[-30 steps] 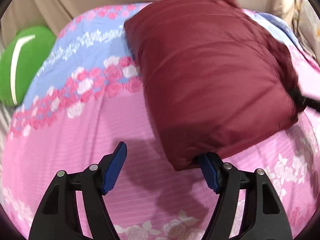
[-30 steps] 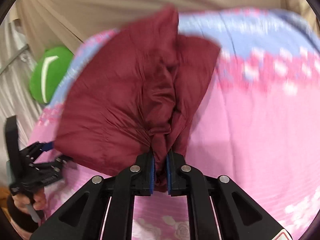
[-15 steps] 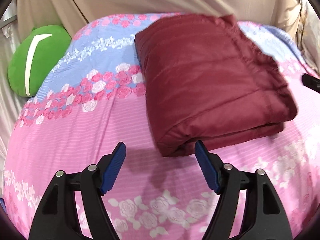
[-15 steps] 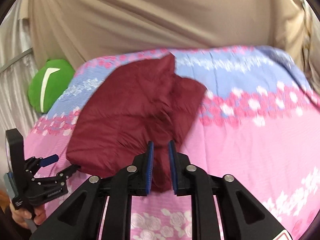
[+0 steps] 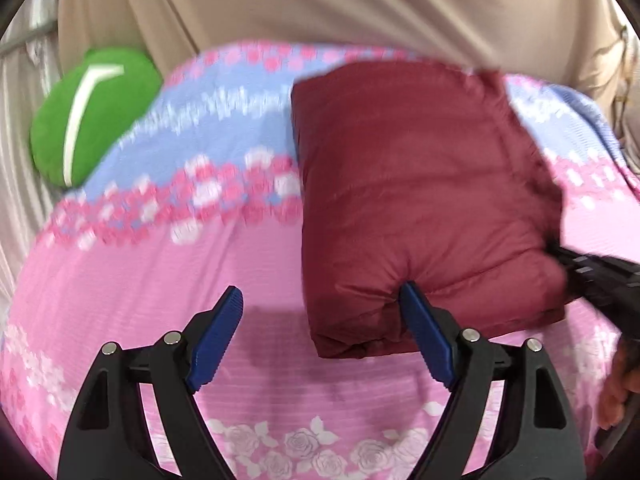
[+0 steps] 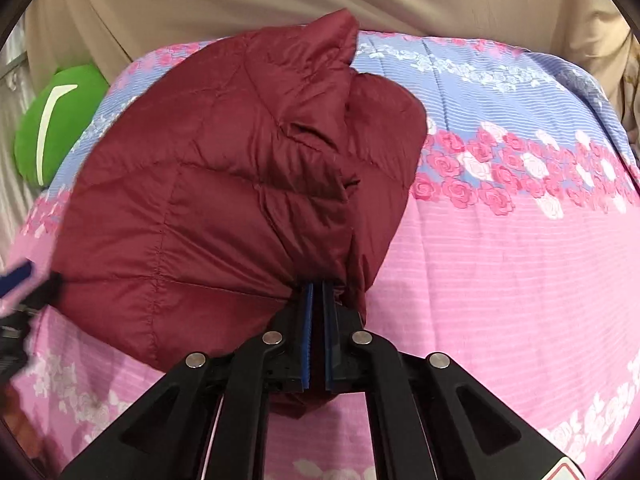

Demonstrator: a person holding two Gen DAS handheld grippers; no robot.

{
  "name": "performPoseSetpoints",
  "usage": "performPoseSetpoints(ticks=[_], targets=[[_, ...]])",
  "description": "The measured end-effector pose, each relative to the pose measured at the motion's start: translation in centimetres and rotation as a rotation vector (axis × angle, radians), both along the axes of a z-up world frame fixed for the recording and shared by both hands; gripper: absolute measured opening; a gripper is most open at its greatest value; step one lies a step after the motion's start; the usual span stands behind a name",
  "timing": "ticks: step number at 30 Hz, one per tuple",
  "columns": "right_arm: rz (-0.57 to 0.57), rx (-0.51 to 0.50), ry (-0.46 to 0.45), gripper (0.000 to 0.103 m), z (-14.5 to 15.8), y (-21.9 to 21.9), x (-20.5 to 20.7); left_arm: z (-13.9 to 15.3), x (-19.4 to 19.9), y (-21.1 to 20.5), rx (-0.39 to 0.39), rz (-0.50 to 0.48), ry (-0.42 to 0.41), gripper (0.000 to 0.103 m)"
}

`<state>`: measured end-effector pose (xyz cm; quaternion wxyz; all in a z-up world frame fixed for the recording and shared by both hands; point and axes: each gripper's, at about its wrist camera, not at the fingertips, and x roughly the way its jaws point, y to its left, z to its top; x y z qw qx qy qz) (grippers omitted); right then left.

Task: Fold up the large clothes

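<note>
Jacket (image 5: pixel 420 200) lies on bedspread (image 5: pixel 160 280); cushion (image 5: pixel 92 116) far left, beside it.

The jacket (image 5: pixel 424 200) is a dark maroon puffy garment with quilted stitch lines, folded into a thick, roughly rectangular bundle. In the left wrist view it fills the centre and right of the frame, its layered fold edge facing the lower part of the picture and its near edge dented inward. In the right wrist view the jacket (image 6: pixel 224 200) covers the left and centre, bunched into creases that gather at lower centre, with one pointed corner sticking up at top centre.
</note>
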<state>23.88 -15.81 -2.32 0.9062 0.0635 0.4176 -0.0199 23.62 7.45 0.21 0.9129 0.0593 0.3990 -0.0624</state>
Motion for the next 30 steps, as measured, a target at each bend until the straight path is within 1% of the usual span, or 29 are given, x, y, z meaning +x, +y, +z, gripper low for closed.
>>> performPoseSetpoints(ticks=[2,4,5,8,9,11,12,14,16,17,18,20,24,27,30], targets=[[0.002,0.019,-0.032,0.002,1.3,0.1,-1.0,-0.7,0.3,0.3,-0.002,0.014,0.012,0.079],[0.015,0.048,-0.07,0.002,2.4,0.4,-2.2,-0.7,0.2,0.5,-0.011,0.016,0.01,0.079],[0.02,0.035,-0.074,0.002,2.4,0.7,-2.5,-0.7,0.1,0.5,-0.01,0.016,0.008,0.079],[0.022,-0.028,-0.013,0.002,0.2,1.3,-1.8,-0.6,-0.4,0.3,-0.007,0.012,0.0,0.079],[0.012,-0.019,0.0,0.002,-0.4,1.1,-1.8,-0.5,-0.7,0.1,-0.008,0.006,-0.004,0.078],[-0.001,-0.007,-0.021,0.003,0.2,1.1,-2.8,-0.3,-1.5,-0.2,0.003,-0.002,-0.023,0.078],[-0.001,-0.014,-0.035,0.008,0.6,1.2,-3.2,-0.2,-2.1,-0.4,0.011,-0.007,-0.033,0.078],[-0.006,-0.038,-0.063,0.015,1.3,1.6,-4.8,-0.3,-2.9,-0.7,0.013,-0.014,-0.041,0.082],[-0.016,-0.044,-0.076,0.021,1.4,2.0,-6.1,-0.6,-3.7,-1.0,-0.005,-0.023,-0.041,0.088],[-0.023,-0.046,-0.077,0.026,1.2,2.2,-6.9,-0.8,-4.1,-1.2,-0.012,-0.026,-0.039,0.089],[-0.026,-0.046,-0.075,0.029,1.0,2.2,-7.3,-1.1,-4.5,-1.4,-0.014,-0.028,-0.037,0.089],[-0.037,-0.052,-0.075,0.032,0.5,2.5,-8.3,-1.7,-5.3,-1.8,-0.014,-0.026,-0.036,0.089],[-0.056,-0.095,-0.084,0.048,-0.6,3.2,-9.9,-3.3,-6.6,-2.3,-0.009,-0.004,-0.026,0.09],[-0.058,-0.118,-0.091,0.056,-1.0,3.7,-10.8,-4.1,-7.1,-2.5,0.004,0.009,-0.006,0.09],[-0.047,-0.108,-0.076,0.058,-1.7,4.1,-11.1,-4.0,-7.6,-2.6,0.01,0.02,-0.027,0.09]])
